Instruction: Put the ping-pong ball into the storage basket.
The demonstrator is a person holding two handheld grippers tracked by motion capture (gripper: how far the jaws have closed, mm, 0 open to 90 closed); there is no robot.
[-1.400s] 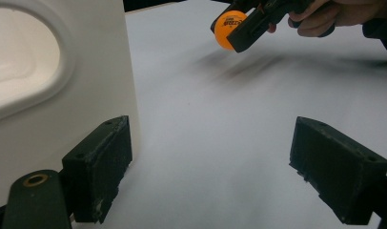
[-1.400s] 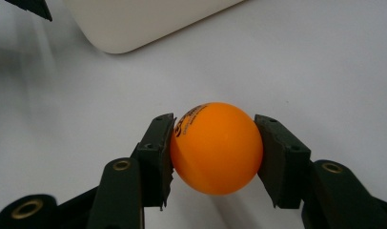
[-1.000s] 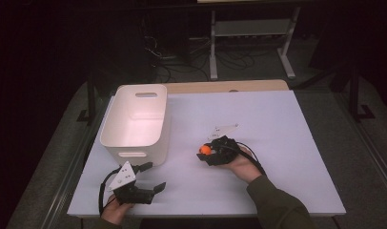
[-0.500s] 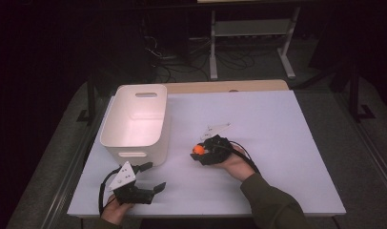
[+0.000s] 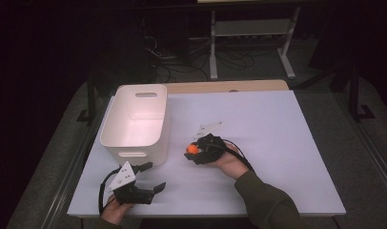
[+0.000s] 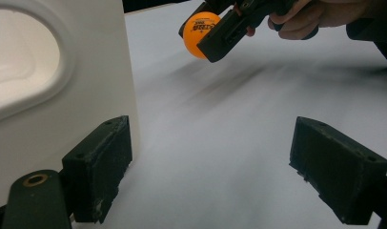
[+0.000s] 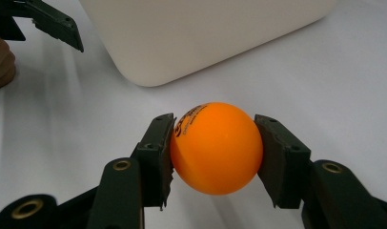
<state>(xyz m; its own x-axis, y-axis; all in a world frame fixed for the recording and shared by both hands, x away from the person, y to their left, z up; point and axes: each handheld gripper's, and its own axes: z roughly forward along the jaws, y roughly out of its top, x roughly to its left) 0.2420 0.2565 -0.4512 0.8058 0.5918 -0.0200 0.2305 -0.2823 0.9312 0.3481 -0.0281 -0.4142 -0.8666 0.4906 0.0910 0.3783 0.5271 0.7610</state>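
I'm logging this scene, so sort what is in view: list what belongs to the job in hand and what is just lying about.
In the job:
- ball, orange, held in the right gripper
- bin, white, nearest the ball, likely its target
- left gripper, open, waiting beside the bin

Just about:
- table, bearing it all
- metal stand and cables on the floor behind
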